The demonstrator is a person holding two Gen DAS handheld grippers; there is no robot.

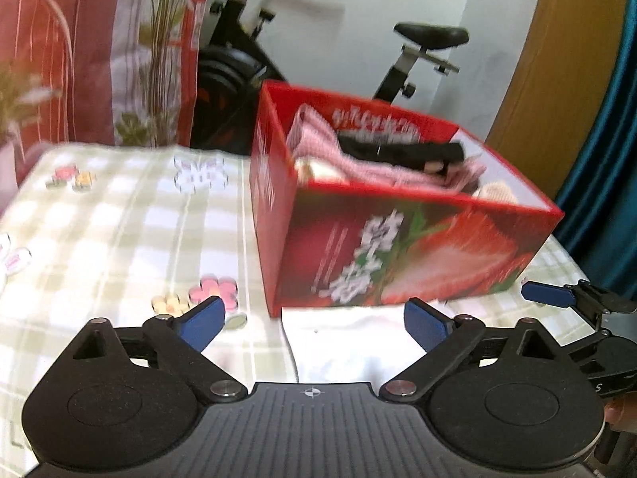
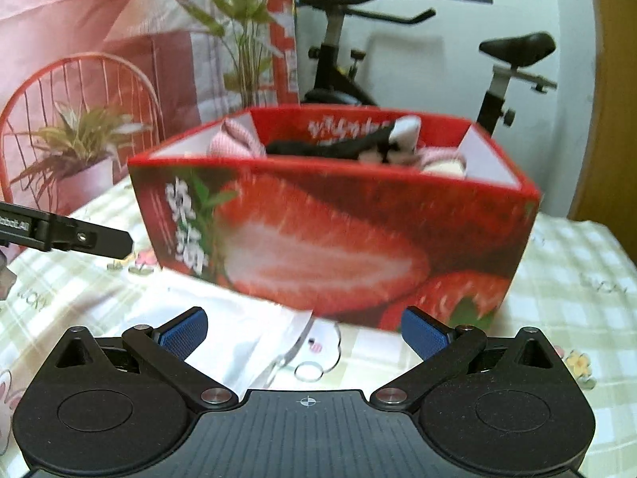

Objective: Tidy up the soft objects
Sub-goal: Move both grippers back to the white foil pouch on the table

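the red cardboard strawberry box (image 2: 330, 239) stands upright on the checked tablecloth (image 1: 119, 215), open top up, long axis left to right in the right wrist view. inside lie a pink gingham cloth (image 1: 318, 151) and a black fabric item (image 1: 402, 150), crumpled. left gripper (image 1: 314, 320) and right gripper (image 2: 304, 328) are both wide open and empty, above a flat white cloth (image 2: 223, 318).

Ahead of the tool, a glossy printed cardboard box (image 2: 330, 235) holds soft knitted cloth (image 1: 318, 151); the bench (image 1: 119, 219) wears smooth checked cloth.
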